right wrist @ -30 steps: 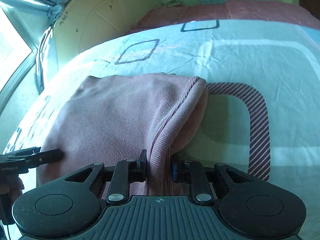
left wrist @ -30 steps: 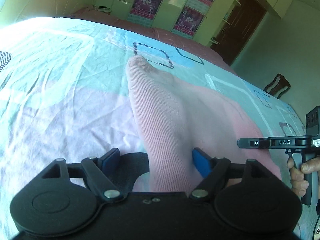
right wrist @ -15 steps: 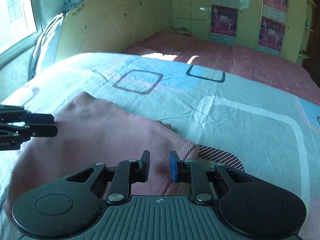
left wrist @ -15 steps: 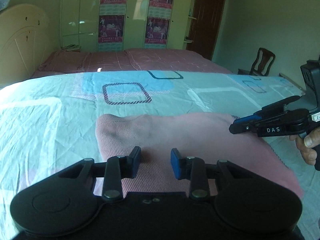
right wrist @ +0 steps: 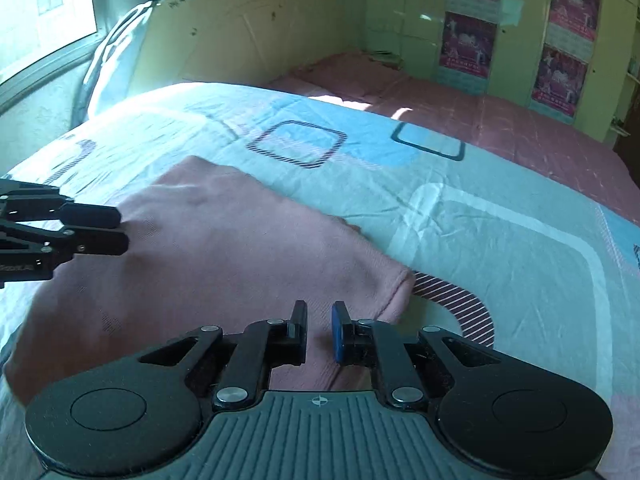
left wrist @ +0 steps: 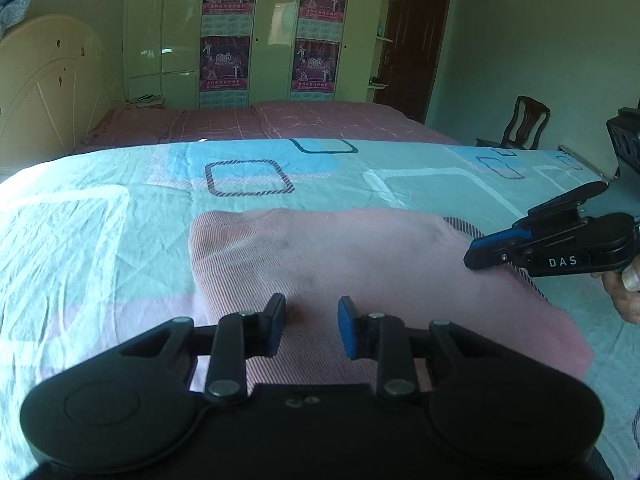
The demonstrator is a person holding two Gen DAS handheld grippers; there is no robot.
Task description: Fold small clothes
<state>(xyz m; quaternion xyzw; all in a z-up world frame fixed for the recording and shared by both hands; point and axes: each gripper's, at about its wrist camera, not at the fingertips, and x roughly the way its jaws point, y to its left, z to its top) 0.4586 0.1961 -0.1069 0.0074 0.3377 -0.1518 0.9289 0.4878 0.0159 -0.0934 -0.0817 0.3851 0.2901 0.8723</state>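
A pink ribbed garment (left wrist: 360, 256) lies folded flat on the patterned bed sheet (left wrist: 100, 240). My left gripper (left wrist: 312, 308) hovers just above its near edge. Its jaws are closing, with a clear gap and nothing between them. In the right wrist view the same garment (right wrist: 224, 248) spreads below my right gripper (right wrist: 319, 312), whose fingers stand a narrow gap apart over the cloth's right corner, holding nothing. The right gripper (left wrist: 480, 252) also shows at the right of the left wrist view, held by a hand (left wrist: 624, 296). The left gripper (right wrist: 116, 228) shows at the left of the right wrist view.
The sheet (right wrist: 460, 216) is light blue with square outlines. A second bed with a pink cover (left wrist: 260, 120) lies beyond it. A pale headboard (right wrist: 248, 32) and a wardrobe with posters (left wrist: 272, 28) stand behind. At the far right a wooden chair (left wrist: 524, 120) stands by the wall.
A second ago both grippers gripped folds of the pink garment. They have let go, risen and rolled level, the left jaws have narrowed, and the garment now lies flat.
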